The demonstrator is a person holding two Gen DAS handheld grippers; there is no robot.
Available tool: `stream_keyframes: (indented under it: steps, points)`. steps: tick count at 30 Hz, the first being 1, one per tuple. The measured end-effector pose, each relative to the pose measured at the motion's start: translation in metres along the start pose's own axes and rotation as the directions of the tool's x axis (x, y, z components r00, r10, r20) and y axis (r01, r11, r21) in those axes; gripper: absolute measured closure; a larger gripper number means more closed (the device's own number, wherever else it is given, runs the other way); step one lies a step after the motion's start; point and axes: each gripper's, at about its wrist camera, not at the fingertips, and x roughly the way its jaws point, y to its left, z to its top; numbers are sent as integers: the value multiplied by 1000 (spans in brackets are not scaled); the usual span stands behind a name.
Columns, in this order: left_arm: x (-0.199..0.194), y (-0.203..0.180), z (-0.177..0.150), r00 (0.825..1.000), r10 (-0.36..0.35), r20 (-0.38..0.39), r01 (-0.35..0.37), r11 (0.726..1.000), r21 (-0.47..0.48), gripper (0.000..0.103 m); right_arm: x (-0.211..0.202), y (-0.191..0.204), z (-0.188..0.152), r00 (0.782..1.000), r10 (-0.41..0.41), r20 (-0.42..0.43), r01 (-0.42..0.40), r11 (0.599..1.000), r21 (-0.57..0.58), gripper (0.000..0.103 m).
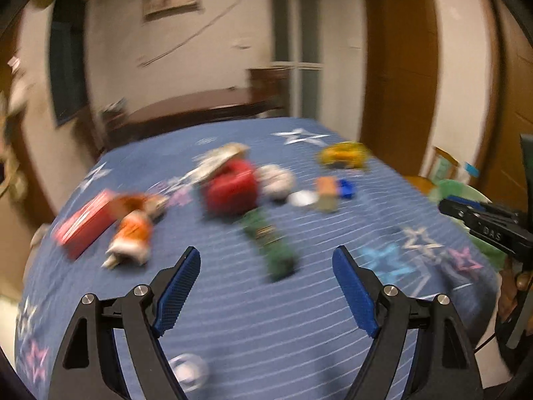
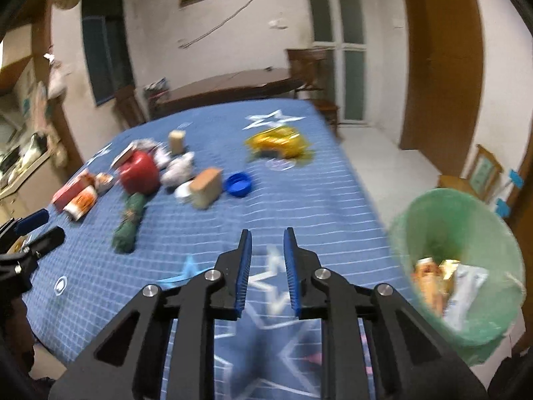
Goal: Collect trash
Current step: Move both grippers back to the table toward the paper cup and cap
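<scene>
A: Closest in is the left gripper (image 1: 266, 266), blue pads spread wide with nothing between them; just under its left finger lies a small white crumpled scrap (image 1: 188, 371).

B: And the right gripper (image 2: 266, 268)?

A: Jaws drawn in narrow, empty, only the blue star-patterned cloth (image 2: 316, 183) beneath.

B: How far along?

A: Partly, I'd judge. The green-lined bin (image 2: 456, 233), right of the right gripper off the cloth's edge, already holds a few wrappers. Ahead of both grippers remain a dark green wrapper (image 1: 269, 243), a red rounded container (image 1: 231, 185), an orange packet (image 1: 133, 236), a red flat box (image 1: 85, 221), a blue cap (image 2: 238, 184) and a yellow crinkled bag (image 2: 278, 141).

B: Room?

A: Bare cloth in front of both; the cloth's edge drops near the bin.
</scene>
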Motion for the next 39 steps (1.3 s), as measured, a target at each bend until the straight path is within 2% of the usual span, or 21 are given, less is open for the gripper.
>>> stream_keyframes:
  steps: [3,6,11,17,20,23,25,26,31,36,39]
  points:
    - [-9,48,-15,997,65,-28,-67,994,-83,21,10,15,-3,999,29,-25,-30,999,-17,85]
    - [-12,85,-25,993,97,-63,-105,984,-147,21,21,23,-3,998,42,-54,-43,999,-22,85]
    - [-7,114,-29,989,119,-86,-133,973,-190,21,40,27,3,995,50,-91,-53,998,-29,85]
    - [11,107,-19,991,88,-101,-107,974,-200,21,65,30,22,990,28,-138,-42,994,-102,85]
    - [19,98,-14,993,47,-110,-67,979,-195,21,83,30,36,988,7,-153,-32,986,-165,84]
    - [24,80,-3,995,-14,-102,-4,985,-175,21,101,31,47,982,16,-188,-55,977,-206,74]
    - [25,68,3,996,-21,-84,9,990,-143,21,112,32,53,982,13,-189,-58,971,-234,63]
    - [26,65,4,997,-18,-79,8,991,-132,21,115,32,55,982,12,-189,-58,969,-242,59]
    - [26,66,5,996,5,-85,-17,991,-133,21,138,31,63,978,-7,-209,-50,962,-268,59]
    - [34,97,12,993,60,-106,-81,976,-202,21,151,31,63,973,-2,-232,-63,960,-273,59]
    - [46,113,19,990,73,-119,-98,972,-213,21,158,31,63,969,4,-247,-72,960,-269,59]
